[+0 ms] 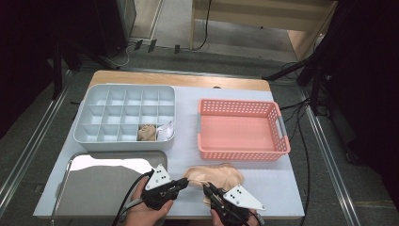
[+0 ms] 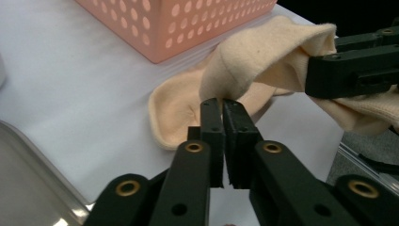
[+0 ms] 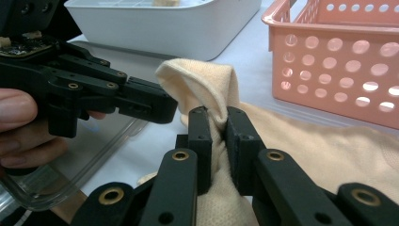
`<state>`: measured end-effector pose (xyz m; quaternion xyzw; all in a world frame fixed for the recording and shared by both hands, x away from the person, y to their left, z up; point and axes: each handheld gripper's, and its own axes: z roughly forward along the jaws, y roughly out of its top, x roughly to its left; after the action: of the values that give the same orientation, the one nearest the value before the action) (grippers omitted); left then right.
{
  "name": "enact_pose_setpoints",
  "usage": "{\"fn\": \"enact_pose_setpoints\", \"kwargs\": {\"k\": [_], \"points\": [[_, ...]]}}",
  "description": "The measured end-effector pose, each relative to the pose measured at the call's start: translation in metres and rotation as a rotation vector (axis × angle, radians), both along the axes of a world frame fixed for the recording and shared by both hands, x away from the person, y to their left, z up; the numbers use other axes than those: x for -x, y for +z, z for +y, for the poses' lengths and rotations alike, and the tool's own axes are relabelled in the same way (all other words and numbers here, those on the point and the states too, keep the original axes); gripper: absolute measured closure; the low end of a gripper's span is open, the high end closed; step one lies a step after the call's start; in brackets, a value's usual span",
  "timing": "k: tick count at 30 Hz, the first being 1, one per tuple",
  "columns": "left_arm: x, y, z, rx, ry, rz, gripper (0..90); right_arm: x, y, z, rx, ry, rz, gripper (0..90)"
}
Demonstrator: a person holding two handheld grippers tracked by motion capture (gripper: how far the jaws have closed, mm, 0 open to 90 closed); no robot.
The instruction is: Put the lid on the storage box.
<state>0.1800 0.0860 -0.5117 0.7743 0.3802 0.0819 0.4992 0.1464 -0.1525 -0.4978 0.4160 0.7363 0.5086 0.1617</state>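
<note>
A beige sock (image 1: 217,174) lies crumpled on the white table near the front edge, in front of the pink basket. My left gripper (image 1: 185,181) is shut on a raised fold at the sock's left end; its jaws (image 2: 222,106) pinch the fabric edge. My right gripper (image 1: 207,189) is shut on a bunched ridge of the same sock (image 3: 329,150), with cloth squeezed between its jaws (image 3: 214,118). The two grippers meet tip to tip over the sock (image 2: 263,52), and the fold stands lifted off the table between them.
A pink perforated basket (image 1: 242,153) stands empty at the right. The white compartment organizer (image 1: 80,123) at the back left holds a beige bundle (image 1: 147,133) and a pale item (image 1: 165,129). A shiny metal tray (image 1: 94,186) lies at the front left, beside my left hand.
</note>
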Motion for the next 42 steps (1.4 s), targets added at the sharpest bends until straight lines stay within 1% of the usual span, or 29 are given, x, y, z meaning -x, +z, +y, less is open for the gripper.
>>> {"fn": "enact_pose_setpoints", "kwargs": {"k": [1, 5, 8, 9, 10, 11, 12, 14, 15, 16, 17, 18, 19, 22, 23, 25, 27, 29, 30, 31, 34, 36, 37, 38, 39, 42], "points": [[0.000, 0.001, 0.001, 0.002, 0.000, -0.004, 90.0, 0.000, 0.000, 0.000, -0.002, 0.000, 0.000, 82.4], [0.002, 0.003, 0.005, -0.001, -0.017, 0.006, 90.0, -0.001, 0.000, -0.002, 0.000, -0.002, 0.005, 82.3], [0.002, 0.001, 0.005, -0.022, -0.030, 0.017, 90.0, -0.002, -0.001, -0.003, 0.001, -0.005, 0.012, 82.3], [0.002, 0.000, 0.003, -0.032, -0.027, 0.028, 83.3, -0.002, -0.001, -0.002, -0.002, -0.008, 0.013, 82.3], [0.002, -0.003, 0.002, -0.046, -0.026, 0.023, 76.1, -0.002, -0.001, -0.003, -0.004, -0.007, 0.013, 82.3], [0.003, -0.005, 0.000, -0.056, -0.021, 0.010, 69.2, -0.002, -0.001, -0.002, -0.003, -0.008, 0.012, 82.3], [0.003, -0.006, -0.003, -0.063, -0.020, 0.009, 64.3, -0.002, -0.001, -0.002, -0.004, -0.009, 0.013, 82.3], [0.003, -0.008, -0.008, -0.077, 0.000, 0.003, 50.8, -0.002, 0.000, -0.002, -0.008, -0.007, 0.011, 82.3], [0.003, -0.008, -0.009, -0.068, -0.004, -0.003, 50.1, -0.002, 0.000, -0.002, -0.009, -0.005, 0.007, 82.3], [0.004, -0.007, -0.010, -0.064, -0.020, -0.011, 49.7, -0.001, 0.000, -0.002, -0.010, -0.007, 0.008, 82.3], [0.005, -0.007, -0.012, -0.070, -0.038, -0.027, 48.9, -0.001, 0.000, -0.002, -0.008, -0.009, 0.003, 82.3], [0.007, -0.006, -0.015, -0.086, -0.060, -0.045, 48.0, -0.001, 0.001, -0.003, -0.008, -0.015, 0.003, 82.3], [0.008, -0.005, -0.016, -0.090, -0.071, -0.054, 46.5, -0.001, 0.001, -0.003, -0.014, -0.022, 0.003, 82.3], [0.010, -0.005, -0.017, -0.085, -0.086, -0.063, 45.5, -0.001, 0.002, -0.005, -0.028, -0.021, 0.002, 82.3], [0.010, -0.005, -0.018, -0.087, -0.078, -0.073, 45.4, -0.001, 0.002, -0.006, -0.027, -0.021, -0.003, 82.3], [0.010, -0.005, -0.017, -0.083, -0.065, -0.071, 47.1, 0.000, 0.002, -0.005, -0.031, -0.007, 0.000, 82.3], [0.009, -0.004, -0.015, -0.077, -0.037, -0.076, 52.2, 0.000, 0.002, -0.003, -0.026, 0.008, -0.002, 82.3], [0.008, -0.002, -0.012, -0.058, -0.028, -0.081, 58.3, 0.001, 0.002, -0.001, -0.019, 0.023, -0.003, 82.3], [0.008, -0.001, -0.010, -0.050, -0.031, -0.084, 62.9, 0.001, 0.002, 0.000, -0.022, 0.028, 0.001, 82.3], [0.008, 0.000, -0.008, -0.045, -0.039, -0.082, 69.3, 0.001, 0.002, 0.000, -0.022, 0.030, 0.000, 82.3], [0.007, 0.002, -0.002, -0.032, -0.065, -0.057, 83.7, -0.001, 0.001, -0.002, -0.022, 0.028, 0.003, 81.9], [0.006, 0.002, 0.000, -0.039, -0.077, -0.035, 86.3, -0.004, -0.001, -0.004, -0.015, 0.027, 0.019, 79.2], [0.004, 0.002, 0.001, -0.044, -0.077, -0.021, 86.6, -0.006, -0.002, -0.006, -0.008, 0.024, 0.026, 76.1], [0.003, 0.002, 0.003, -0.043, -0.068, 0.000, 86.9, -0.009, -0.005, -0.007, -0.002, 0.010, 0.031, 71.3], [0.002, 0.001, 0.004, -0.040, -0.063, 0.012, 87.0, -0.012, -0.007, -0.011, 0.007, -0.010, 0.048, 68.3], [-0.003, 0.001, 0.010, -0.027, -0.042, 0.044, 86.9, -0.016, -0.011, -0.020, 0.006, -0.043, 0.062, 65.0]]}}
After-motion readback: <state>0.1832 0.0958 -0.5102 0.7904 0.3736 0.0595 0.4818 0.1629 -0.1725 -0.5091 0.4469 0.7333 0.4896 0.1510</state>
